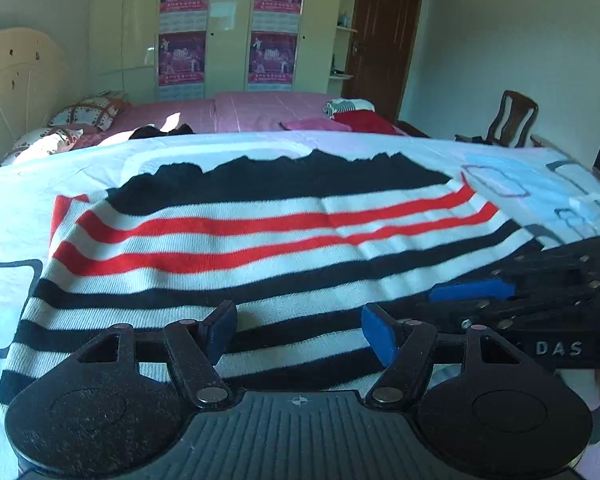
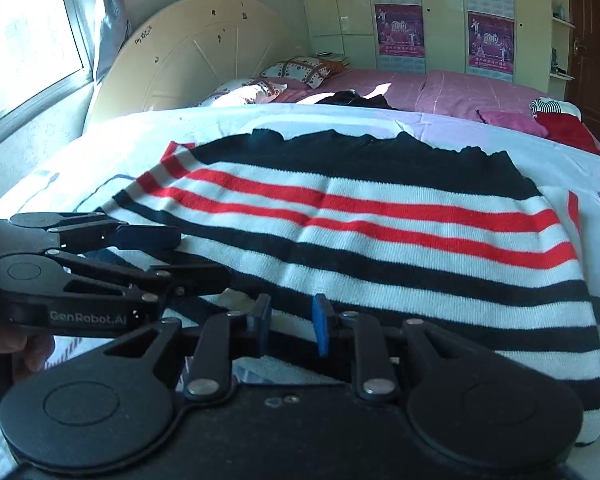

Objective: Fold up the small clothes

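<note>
A striped knit garment [image 1: 260, 240], black, white and red, lies spread flat on a white and blue sheet [image 1: 12, 208]. It also shows in the right wrist view [image 2: 380, 232]. My left gripper [image 1: 298, 330] is open, its blue pads over the garment's near hem. My right gripper [image 2: 290, 322] is open with a narrower gap, over the near hem too. Each gripper appears side-on in the other's view: the right gripper [image 1: 472, 292] at the garment's right edge, the left gripper [image 2: 172, 252] at its left edge. Neither holds fabric.
Behind the sheet is a bed with a pink cover [image 1: 236, 114], patterned pillows [image 1: 88, 112], dark clothing [image 1: 160, 132] and folded red and pink clothes [image 1: 356, 120]. A wardrobe with posters [image 1: 228, 28], a brown door [image 1: 384, 36] and a wooden chair [image 1: 508, 120] stand at the back.
</note>
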The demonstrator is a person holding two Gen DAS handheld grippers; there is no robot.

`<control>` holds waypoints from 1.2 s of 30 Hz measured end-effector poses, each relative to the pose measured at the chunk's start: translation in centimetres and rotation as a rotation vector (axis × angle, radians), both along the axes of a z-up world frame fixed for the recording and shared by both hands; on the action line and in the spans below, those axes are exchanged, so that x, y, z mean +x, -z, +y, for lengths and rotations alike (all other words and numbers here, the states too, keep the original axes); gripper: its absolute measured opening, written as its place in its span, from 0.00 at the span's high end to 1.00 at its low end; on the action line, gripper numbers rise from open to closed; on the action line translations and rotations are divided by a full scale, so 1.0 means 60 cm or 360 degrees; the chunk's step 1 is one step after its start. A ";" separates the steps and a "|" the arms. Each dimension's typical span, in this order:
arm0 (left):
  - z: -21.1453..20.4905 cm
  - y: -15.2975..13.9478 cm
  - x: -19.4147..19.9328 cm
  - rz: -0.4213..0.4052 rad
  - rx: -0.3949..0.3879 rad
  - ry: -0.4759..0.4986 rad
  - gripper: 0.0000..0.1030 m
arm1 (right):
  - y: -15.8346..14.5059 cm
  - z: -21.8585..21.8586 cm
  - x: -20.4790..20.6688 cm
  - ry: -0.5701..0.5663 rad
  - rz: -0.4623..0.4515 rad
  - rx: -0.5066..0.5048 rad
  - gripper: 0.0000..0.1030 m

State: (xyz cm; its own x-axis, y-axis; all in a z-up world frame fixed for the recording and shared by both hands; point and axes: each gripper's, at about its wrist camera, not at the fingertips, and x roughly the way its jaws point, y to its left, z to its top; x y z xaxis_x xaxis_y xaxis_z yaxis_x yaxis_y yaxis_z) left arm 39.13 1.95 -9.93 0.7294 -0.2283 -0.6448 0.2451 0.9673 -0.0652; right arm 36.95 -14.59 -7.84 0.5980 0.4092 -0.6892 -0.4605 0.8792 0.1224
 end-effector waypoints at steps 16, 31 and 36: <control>0.109 -0.021 -0.070 -0.0109 0.0005 -0.0194 0.33 | -0.020 -0.212 -0.043 0.0429 -0.0055 -0.0066 0.76; 0.119 0.004 -0.054 0.0076 0.0103 -0.0275 0.33 | 0.008 -0.231 -0.025 0.0548 0.0101 -0.0074 0.79; 0.120 0.002 -0.058 0.0086 0.0145 -0.0293 0.33 | -0.004 -0.225 -0.031 0.0527 0.0067 -0.0094 0.79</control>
State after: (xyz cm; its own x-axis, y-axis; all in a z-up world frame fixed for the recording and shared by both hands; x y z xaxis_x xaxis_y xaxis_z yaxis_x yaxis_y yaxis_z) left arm 35.67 9.16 -10.05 0.7173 -0.0334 -0.6960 0.0622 0.9979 0.0162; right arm 35.09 -28.08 -7.57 0.6624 0.1561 -0.7327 -0.1444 0.9863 0.0796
